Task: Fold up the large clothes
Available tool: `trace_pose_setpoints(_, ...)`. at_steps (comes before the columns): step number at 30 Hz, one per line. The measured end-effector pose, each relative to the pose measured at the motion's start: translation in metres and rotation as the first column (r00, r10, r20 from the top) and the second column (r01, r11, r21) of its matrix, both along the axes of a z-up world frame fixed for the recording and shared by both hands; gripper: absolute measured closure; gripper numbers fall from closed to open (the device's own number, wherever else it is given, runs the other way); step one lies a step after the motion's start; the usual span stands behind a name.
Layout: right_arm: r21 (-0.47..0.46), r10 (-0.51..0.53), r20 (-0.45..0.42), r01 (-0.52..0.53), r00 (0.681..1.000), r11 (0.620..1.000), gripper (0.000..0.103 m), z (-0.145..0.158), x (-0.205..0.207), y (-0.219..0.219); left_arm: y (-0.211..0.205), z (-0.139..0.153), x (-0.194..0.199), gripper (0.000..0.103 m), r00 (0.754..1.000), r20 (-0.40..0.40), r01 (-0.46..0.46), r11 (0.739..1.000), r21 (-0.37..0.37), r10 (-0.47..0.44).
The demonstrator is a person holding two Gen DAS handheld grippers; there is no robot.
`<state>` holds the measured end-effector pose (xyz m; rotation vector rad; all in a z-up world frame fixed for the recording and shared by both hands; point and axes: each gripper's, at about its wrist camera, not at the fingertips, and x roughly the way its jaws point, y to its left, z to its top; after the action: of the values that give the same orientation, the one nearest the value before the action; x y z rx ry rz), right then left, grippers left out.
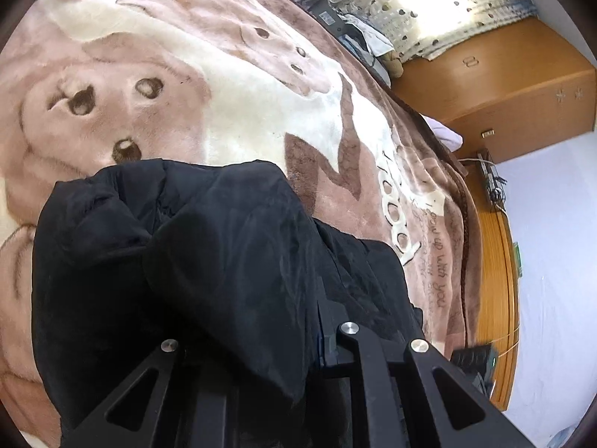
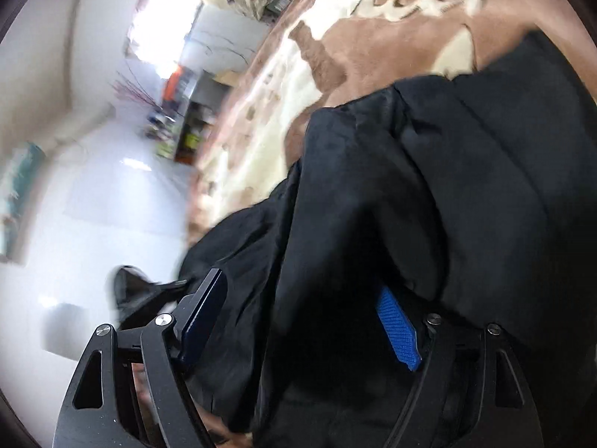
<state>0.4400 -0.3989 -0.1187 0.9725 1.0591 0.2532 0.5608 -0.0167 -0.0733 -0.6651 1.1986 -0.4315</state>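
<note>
Plush brown-and-cream bedding, a blanket (image 1: 209,86) printed with cartoon bears, covered the bed in the left wrist view, with a wooden wardrobe (image 1: 496,89) and pale floor beyond. One black garment (image 1: 179,261), seemingly a padded coat, lay bunched on the blanket and draped over the left tongs (image 1: 313,336); their tips were buried in the cloth and stood clenched, apparently pinching a fold.

In the right wrist view, blurred by motion, the same single garment (image 2: 447,186) sat heaped on the blanket (image 2: 335,56) near the bed's edge. The right tongs (image 2: 298,313) were spread wide, one blue pad (image 2: 397,326) showing, black cloth lying loosely between the jaws but not pressed.

Folding looked only partly done: the coat was still lumpy, with no flat, squared layers, so smoothing and further folds probably remained.
</note>
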Motion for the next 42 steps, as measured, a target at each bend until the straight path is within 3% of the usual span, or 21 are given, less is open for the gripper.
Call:
trace_pose_setpoints(2,-0.002,-0.009,-0.035,0.009,0.999,1.0,0.024,0.002,0.016,0.004,0.001,0.001,0.0,0.087,1.0,0.003,0.001,1.0,0.002,-0.001)
trace_pose_setpoints(3,-0.031,-0.01,-0.043,0.008,0.999,0.999,0.033,0.005,0.023,0.006,0.003,0.001,0.0,0.087,1.0,0.003,-0.006,1.0,0.009,0.006)
trace_pose_setpoints(4,-0.062,-0.027,-0.036,0.024,0.999,0.998,0.063,0.01,0.025,0.005,0.004,0.001,-0.001,0.087,1.0,0.003,-0.009,1.0,0.002,0.009)
trace_pose_setpoints(6,-0.151,-0.024,0.028,0.028,0.999,0.988,0.083,0.027,0.03,0.005,0.007,0.004,-0.002,0.087,1.0,0.009,-0.016,1.0,0.001,0.016)
trace_pose_setpoints(7,-0.206,-0.019,0.089,0.037,0.996,0.978,0.087,0.04,0.032,0.004,0.01,0.007,-0.004,0.087,1.0,0.021,-0.018,1.0,-0.008,0.019)
trace_pose_setpoints(9,-0.28,0.0,0.258,0.075,0.966,0.957,0.089,0.074,0.028,0.002,0.015,0.017,-0.012,0.087,0.997,0.074,-0.016,0.998,-0.067,0.021)
trace_pose_setpoints(11,-0.358,0.073,0.401,0.082,0.913,0.93,0.089,0.099,0.011,0.007,0.021,0.026,-0.022,0.087,0.99,0.141,0.0,0.994,-0.109,0.016)
trace_pose_setpoints(12,-0.392,0.111,0.424,0.071,0.899,0.917,0.089,0.104,0.002,0.009,0.025,0.03,-0.03,0.087,0.982,0.187,0.02,0.991,-0.133,0.005)
trace_pose_setpoints(15,-0.406,0.145,0.384,0.026,0.912,0.914,0.09,0.085,-0.019,0.0,0.028,0.021,-0.047,0.087,0.98,0.195,0.06,0.99,-0.126,-0.035)
trace_pose_setpoints(17,-0.4,0.144,0.326,-0.002,0.934,0.916,0.09,0.061,-0.029,-0.01,0.024,0.006,-0.062,0.087,0.983,0.167,0.085,0.993,-0.078,-0.071)
trace_pose_setpoints(22,-0.334,0.067,0.201,0.004,0.977,0.943,0.09,0.002,-0.054,-0.035,0.016,-0.024,-0.088,0.087,0.986,0.132,0.11,0.994,-0.024,-0.106)
trace_pose_setpoints(27,-0.343,0.044,0.173,0.018,0.984,0.939,0.091,-0.008,-0.061,-0.036,0.017,-0.046,-0.087,0.085,0.993,0.088,0.078,0.997,-0.004,-0.077)
trace_pose_setpoints(34,-0.586,0.107,0.122,-0.016,0.987,0.81,0.087,0.006,-0.062,-0.018,0.004,-0.03,-0.091,0.065,0.983,0.141,0.087,0.977,0.194,-0.116)
trace_pose_setpoints(35,-0.594,0.1,0.119,-0.01,0.988,0.804,0.084,0.01,-0.065,-0.019,0.003,-0.023,-0.092,0.065,0.982,0.147,0.087,0.969,0.23,-0.123)
trace_pose_setpoints(38,-0.689,0.087,0.128,0.025,0.988,0.724,0.084,0.031,-0.076,-0.018,0.002,0.006,-0.1,0.064,0.968,0.199,0.077,0.937,0.341,-0.152)
trace_pose_setpoints(39,-0.695,0.095,0.14,0.03,0.986,0.718,0.084,0.038,-0.077,-0.017,0.004,0.016,-0.103,0.064,0.963,0.223,0.068,0.933,0.352,-0.154)
trace_pose_setpoints(42,-0.761,0.133,0.207,0.074,0.969,0.645,0.081,0.067,-0.084,-0.003,0.016,0.047,-0.109,0.064,0.951,0.291,-0.008,0.929,0.37,-0.108)
